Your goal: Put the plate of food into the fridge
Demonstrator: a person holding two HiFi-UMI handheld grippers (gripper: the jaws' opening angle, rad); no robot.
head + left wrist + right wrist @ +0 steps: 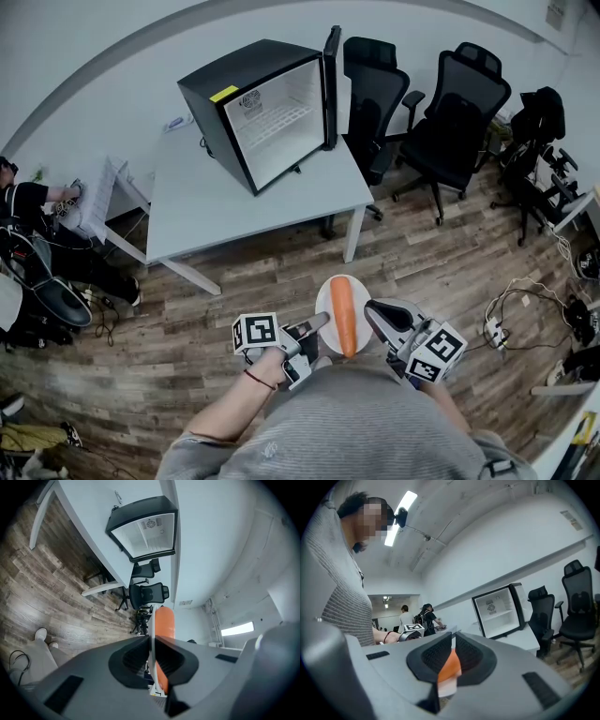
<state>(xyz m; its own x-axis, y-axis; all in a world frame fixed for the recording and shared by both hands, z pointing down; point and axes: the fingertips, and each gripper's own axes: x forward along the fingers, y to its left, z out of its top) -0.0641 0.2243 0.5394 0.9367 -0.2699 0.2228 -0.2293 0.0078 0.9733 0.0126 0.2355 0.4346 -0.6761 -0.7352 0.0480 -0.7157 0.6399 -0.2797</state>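
Left gripper [317,324] and right gripper [373,315], low by the belly, clamp the plate [324,298] rim; carrot [344,314] points lengthwise at the fridge [272,117].

Left gripper [322,322] and right gripper [372,311] level before the torso, jaws clamped on the plate [324,298].

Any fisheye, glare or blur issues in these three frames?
Head view: strong fisheye, the wall bends in an arc behind the fridge; even light, sharp. Left gripper view: dark vignette corners, carrot and plate rim soft up close. Right gripper view: ceiling light blown out, carrot blurred between the jaws.
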